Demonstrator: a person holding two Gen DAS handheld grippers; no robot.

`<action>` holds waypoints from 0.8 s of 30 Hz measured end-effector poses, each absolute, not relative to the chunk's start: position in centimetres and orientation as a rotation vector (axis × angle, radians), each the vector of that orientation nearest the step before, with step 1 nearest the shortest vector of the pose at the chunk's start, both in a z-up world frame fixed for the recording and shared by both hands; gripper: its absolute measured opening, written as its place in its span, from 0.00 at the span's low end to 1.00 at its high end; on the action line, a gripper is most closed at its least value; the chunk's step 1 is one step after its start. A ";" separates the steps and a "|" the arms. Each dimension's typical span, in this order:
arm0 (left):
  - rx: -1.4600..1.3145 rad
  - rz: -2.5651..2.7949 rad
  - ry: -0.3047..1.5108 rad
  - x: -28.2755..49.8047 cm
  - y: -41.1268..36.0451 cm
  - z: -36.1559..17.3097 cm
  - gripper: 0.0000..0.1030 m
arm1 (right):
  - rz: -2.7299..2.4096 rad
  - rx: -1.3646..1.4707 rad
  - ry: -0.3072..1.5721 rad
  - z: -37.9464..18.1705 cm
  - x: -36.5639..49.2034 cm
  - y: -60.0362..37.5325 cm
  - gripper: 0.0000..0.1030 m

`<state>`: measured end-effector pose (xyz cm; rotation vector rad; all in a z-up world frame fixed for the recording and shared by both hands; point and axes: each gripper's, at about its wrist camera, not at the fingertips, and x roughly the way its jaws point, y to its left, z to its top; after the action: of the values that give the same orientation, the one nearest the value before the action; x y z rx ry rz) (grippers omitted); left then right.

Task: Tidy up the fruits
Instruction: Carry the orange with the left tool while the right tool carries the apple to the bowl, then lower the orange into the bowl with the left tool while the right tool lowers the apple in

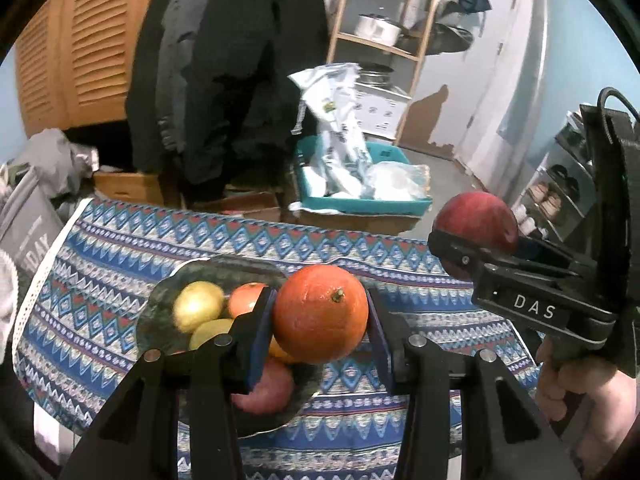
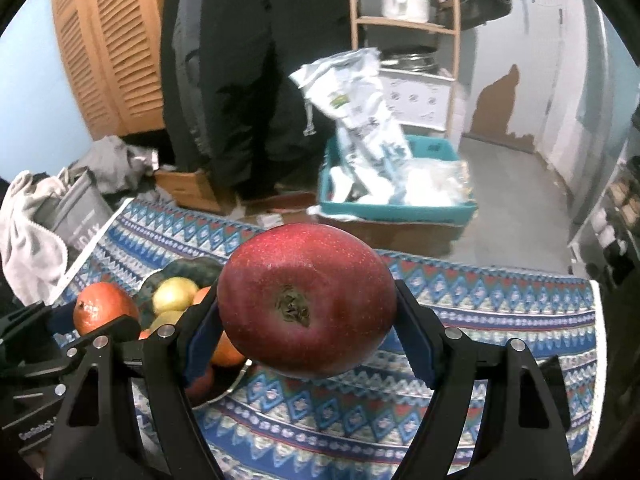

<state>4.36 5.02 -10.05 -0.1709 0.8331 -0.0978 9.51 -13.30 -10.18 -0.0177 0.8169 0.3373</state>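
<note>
Left wrist view: the left gripper [image 1: 320,316] clamps an orange [image 1: 320,314] between its blue pads, jaws closed just to the fruit's width, carrying it clear above the patterned cloth [image 1: 120,248]. The dark bowl [image 1: 160,300] sits at about nine o'clock from the orange, already holding yellow and orange fruit, likely the sorting spot. At two o'clock the right gripper [image 1: 476,240] pinches a red apple [image 1: 476,220], wider set to fit it; a hand [image 1: 580,388] grips its handle, both fruits lifted together.
</note>
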 end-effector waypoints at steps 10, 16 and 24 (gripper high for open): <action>-0.193 -0.007 0.902 4.1 9.1 -13.3 0.44 | 0.417 -0.020 0.865 -12.2 10.9 -8.3 0.76; -0.215 0.048 0.958 3.8 11.8 -15.9 0.44 | 0.465 -0.035 0.912 -14.0 11.6 -5.2 0.76; -0.231 0.086 1.020 3.9 13.7 -19.0 0.44 | 0.508 -0.053 0.988 -17.3 11.9 -2.3 0.76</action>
<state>3.92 13.73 -19.02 -0.2314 1.0195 0.0857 11.92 -2.35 -17.25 -0.0532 0.9876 0.5078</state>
